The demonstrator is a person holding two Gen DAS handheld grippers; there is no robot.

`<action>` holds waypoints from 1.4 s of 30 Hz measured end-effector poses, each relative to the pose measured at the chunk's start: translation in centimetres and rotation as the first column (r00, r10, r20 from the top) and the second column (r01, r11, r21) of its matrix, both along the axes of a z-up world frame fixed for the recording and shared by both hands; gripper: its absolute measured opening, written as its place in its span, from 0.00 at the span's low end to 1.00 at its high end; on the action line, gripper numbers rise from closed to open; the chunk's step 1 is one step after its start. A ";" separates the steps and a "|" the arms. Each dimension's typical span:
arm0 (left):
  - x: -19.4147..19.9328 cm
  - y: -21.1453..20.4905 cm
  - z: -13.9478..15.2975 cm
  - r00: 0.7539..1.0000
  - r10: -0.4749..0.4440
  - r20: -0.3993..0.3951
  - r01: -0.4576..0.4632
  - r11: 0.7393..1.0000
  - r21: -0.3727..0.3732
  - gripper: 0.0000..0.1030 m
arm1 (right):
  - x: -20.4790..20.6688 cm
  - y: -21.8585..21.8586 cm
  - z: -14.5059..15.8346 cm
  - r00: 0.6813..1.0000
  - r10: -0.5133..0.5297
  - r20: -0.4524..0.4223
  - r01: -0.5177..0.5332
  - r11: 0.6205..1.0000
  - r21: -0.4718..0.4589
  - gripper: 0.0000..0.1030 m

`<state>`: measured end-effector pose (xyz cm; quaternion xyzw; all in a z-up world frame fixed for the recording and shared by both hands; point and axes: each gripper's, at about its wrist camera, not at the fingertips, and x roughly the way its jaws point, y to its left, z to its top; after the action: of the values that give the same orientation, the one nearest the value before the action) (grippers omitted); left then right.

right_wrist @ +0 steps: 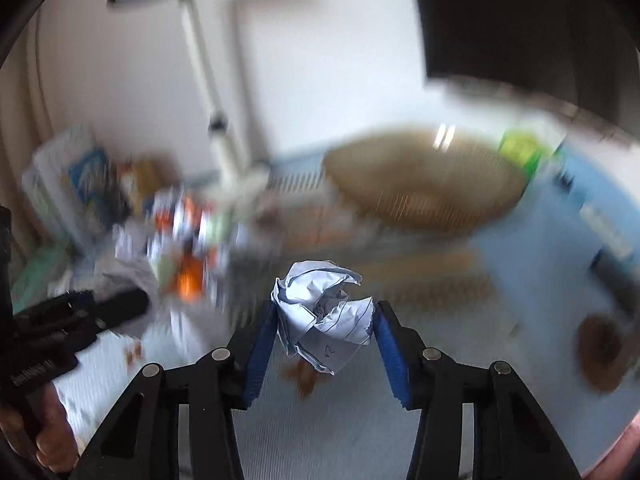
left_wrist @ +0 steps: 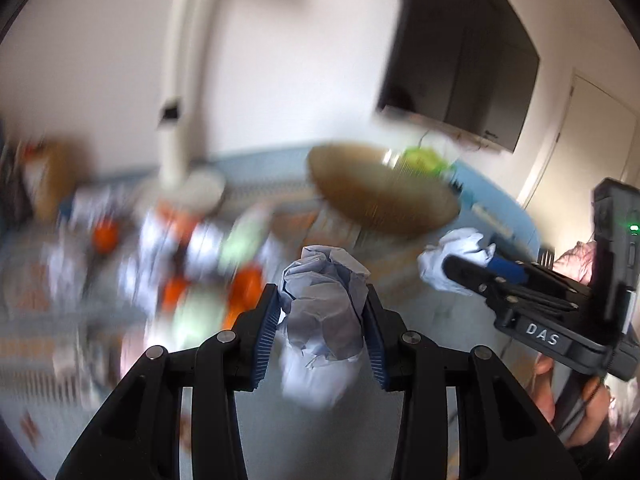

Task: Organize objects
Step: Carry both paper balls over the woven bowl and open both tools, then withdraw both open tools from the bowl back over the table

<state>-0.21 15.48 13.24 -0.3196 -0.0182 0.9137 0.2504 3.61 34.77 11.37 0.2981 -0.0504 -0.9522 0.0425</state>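
My left tongs [left_wrist: 322,320] grip a crumpled bluish-white paper ball [left_wrist: 324,312] at lower centre; my right tongs [right_wrist: 326,334] clasp a crumpled lined white paper wad [right_wrist: 324,316].

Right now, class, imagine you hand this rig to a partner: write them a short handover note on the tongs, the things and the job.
Left tongs: shut on a crumpled paper ball, held in the air.
Right tongs: shut on a second crumpled paper ball, lined paper.
Woven basket stands ahead at the table's far side; whether anything lies in it cannot be told.
Done: both balls picked up.
Left: probably drop them somewhere, then sort the blurred pile of white and orange clutter on the left.
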 end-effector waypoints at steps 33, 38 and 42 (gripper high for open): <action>-1.6 -12.5 3.4 0.975 0.223 0.002 -0.223 0.975 0.004 0.99 | -20.8 4.0 -0.9 0.938 -0.336 -0.084 0.346 0.898 0.271 1.00; -0.7 -16.2 1.4 0.950 0.311 0.038 -0.310 0.950 -0.035 0.99 | -20.3 4.8 -0.9 0.926 -0.373 -0.060 0.373 0.881 0.291 0.92; 0.0 -17.4 -0.1 0.946 0.319 0.063 -0.318 0.948 -0.021 0.99 | -17.4 4.8 -1.1 0.932 -0.361 -0.030 0.353 0.884 0.306 0.92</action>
<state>-0.22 -1.93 13.18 -0.3438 -0.0729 0.9312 0.0971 -13.74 39.59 10.25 0.2998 0.0431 -0.9358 -0.1806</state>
